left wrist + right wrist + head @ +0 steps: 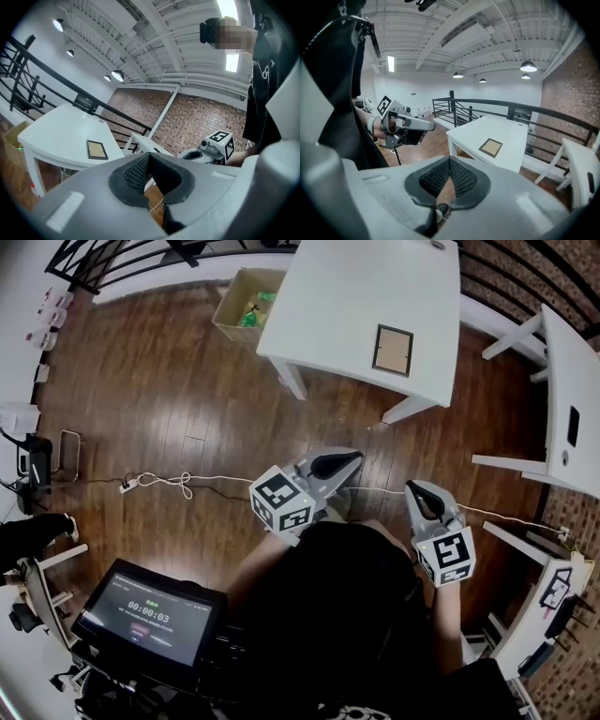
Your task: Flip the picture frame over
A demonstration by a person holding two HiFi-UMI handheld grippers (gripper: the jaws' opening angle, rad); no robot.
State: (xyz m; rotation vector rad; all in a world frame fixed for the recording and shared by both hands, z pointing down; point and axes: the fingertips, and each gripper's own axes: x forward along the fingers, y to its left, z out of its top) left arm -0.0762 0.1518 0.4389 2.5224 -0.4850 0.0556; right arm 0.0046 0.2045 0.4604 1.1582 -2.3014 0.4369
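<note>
While both tools hang close to the person's body and well short of the table, nothing has been touched yet. Over on the left, on the wooden floor just beside the table's far leg, an open cardboard box [246,298] holds something green, too small to name. The left gripper [349,461] has its jaws pressed together with nothing between them. Ahead of it stands the white table [356,277], and the picture frame [392,350] lies flat on it, close to the near edge and towards the right-hand corner, a dark border round a tan panel. I'd guess it is light and stiff, so it should turn as one piece, but one face may be glazed, so it wants setting down gently. Lying flush on a smooth top, it offers little to pinch. The narrow border at one side looks the sensible hold, perhaps after nudging that side out over the table's edge. The right gripper [419,493] is likewise closed tight and empty, angled down towards the floor.
</note>
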